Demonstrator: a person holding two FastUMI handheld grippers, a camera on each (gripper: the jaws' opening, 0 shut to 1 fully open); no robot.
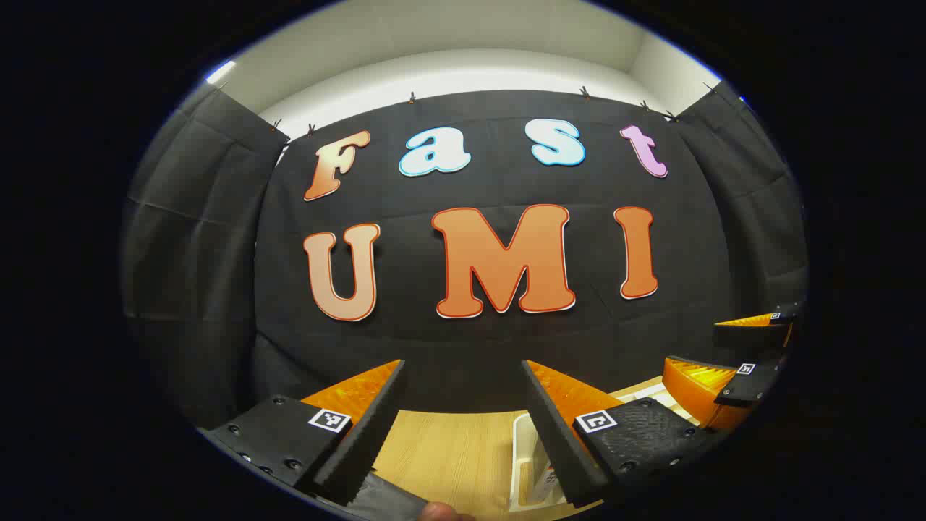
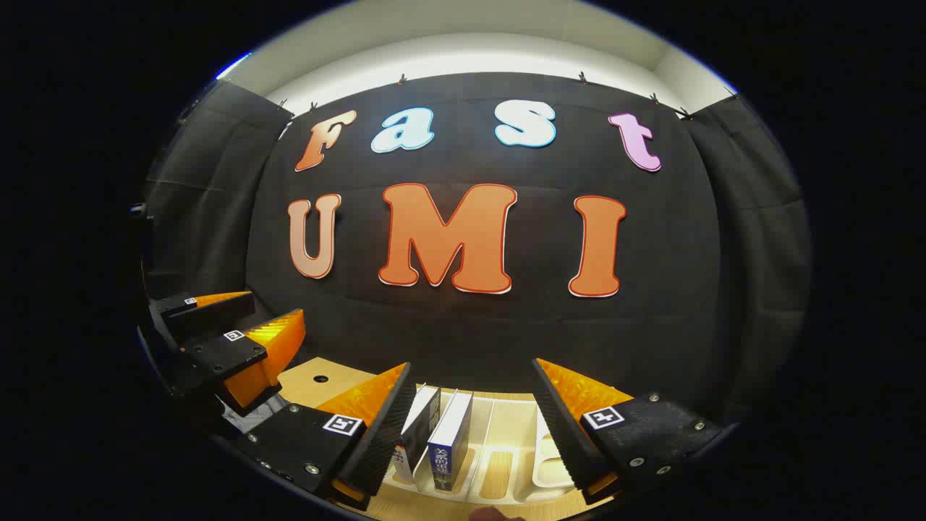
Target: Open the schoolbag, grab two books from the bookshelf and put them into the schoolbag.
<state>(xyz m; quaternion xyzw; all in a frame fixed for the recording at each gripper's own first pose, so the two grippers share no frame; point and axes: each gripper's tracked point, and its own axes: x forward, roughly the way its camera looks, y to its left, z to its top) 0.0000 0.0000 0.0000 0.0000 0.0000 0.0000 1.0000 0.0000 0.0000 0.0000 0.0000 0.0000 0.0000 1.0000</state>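
L gripper, left gripper view: jaws spread wide, nothing between the fingers, held above the wooden table w/ the black booth wall behind. Low between its fingers and toward its right finger, the end of the white bookshelf sits on the table; contents too cut off to tell from here. The other gripper shows at the far right of the same view, beyond the bookshelf end, its two fingers stacked one above the other w/ a gap between them.

R gripper, right gripper view: also spread apart, empty, pointed over the bookshelf. The rack is white w/ upright dividers and slotted base. Two books stand in it at its left end, just beside the gripper's left finger: a white book leaning slightly, and a blue-spined book next to it, more upright. They're in neighbouring slots, close together; touching or not, can't tell. Slots to the right of the books hold nothing. The L gripper appears at the left of the bookshelf in this view, over the table, jaws parted.

Schoolbag: can't place it from these views.
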